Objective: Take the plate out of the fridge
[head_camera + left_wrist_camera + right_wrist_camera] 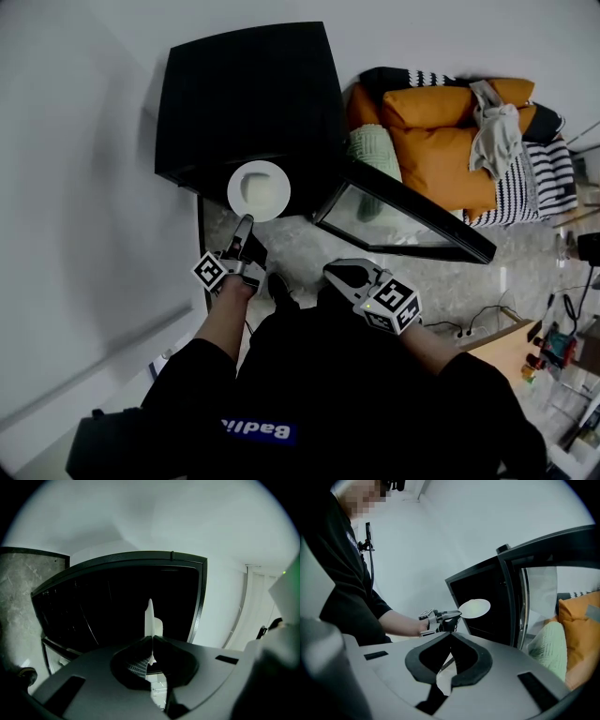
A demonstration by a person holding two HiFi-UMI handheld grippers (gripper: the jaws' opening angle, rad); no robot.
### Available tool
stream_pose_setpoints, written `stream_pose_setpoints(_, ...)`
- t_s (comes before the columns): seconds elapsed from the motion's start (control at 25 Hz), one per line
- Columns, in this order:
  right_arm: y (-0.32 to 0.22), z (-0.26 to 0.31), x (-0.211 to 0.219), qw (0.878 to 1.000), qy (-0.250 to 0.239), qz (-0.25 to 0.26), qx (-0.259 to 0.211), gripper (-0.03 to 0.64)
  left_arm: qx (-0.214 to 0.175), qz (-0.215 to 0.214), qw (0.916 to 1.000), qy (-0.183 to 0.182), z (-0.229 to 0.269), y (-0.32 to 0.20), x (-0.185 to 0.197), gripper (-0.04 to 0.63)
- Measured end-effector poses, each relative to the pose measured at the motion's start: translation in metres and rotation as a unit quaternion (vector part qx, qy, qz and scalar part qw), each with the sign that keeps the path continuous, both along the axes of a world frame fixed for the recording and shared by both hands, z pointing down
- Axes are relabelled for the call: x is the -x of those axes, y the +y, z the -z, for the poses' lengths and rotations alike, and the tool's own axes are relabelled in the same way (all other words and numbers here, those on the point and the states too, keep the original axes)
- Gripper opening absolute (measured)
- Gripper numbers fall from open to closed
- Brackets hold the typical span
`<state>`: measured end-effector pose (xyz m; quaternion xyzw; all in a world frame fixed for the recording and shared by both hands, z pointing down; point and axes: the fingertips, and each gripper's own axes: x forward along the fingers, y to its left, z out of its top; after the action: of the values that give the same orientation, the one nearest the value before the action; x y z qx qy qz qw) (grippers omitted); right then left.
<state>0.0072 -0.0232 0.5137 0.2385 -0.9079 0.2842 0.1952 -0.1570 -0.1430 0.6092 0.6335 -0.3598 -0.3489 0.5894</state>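
Observation:
A small white plate hangs in front of the open black fridge, level with its lower front edge. My left gripper is shut on the plate's near rim. In the left gripper view the plate shows edge-on, pinched between the jaws, with the dark fridge interior behind it. My right gripper hovers lower right of the plate, near the person's body, shut and holding nothing. The right gripper view shows the plate held out flat by the left gripper beside the fridge front.
The fridge's glass door stands open to the right. Behind it is a sofa with orange cushions, a pale green pillow and a striped blanket. A white wall runs along the left. Cables lie on the stone floor.

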Motion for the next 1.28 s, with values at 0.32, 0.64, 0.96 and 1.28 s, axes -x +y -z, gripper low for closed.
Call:
stream_pose_setpoints(0.32, 0.000, 0.000, 0.002, 1.000, 0.003, 0.002, -0.016, 0.008, -0.008, -0.016, 0.9998, 0.012, 0.029, 0.014, -0.002, 0.014)
stream_pose_setpoints(0.64, -0.013, 0.016, 0.007, 0.999, 0.005, -0.011, -0.036, 0.008, -0.016, -0.025, 0.9995, 0.012, 0.064, 0.023, 0.003, 0.014)
stream_pose_setpoints(0.96, -0.014, 0.016, 0.013, 0.999, -0.002, -0.008, -0.039, 0.008, -0.017, -0.023, 0.9993, 0.026, 0.092, 0.037, 0.007, 0.014)
stream_pose_setpoints(1.28, -0.017, 0.014, 0.022, 0.999, 0.005, 0.001, -0.051, 0.008, -0.016, -0.045, 0.9982, 0.036, 0.116, 0.054, 0.000, 0.014)
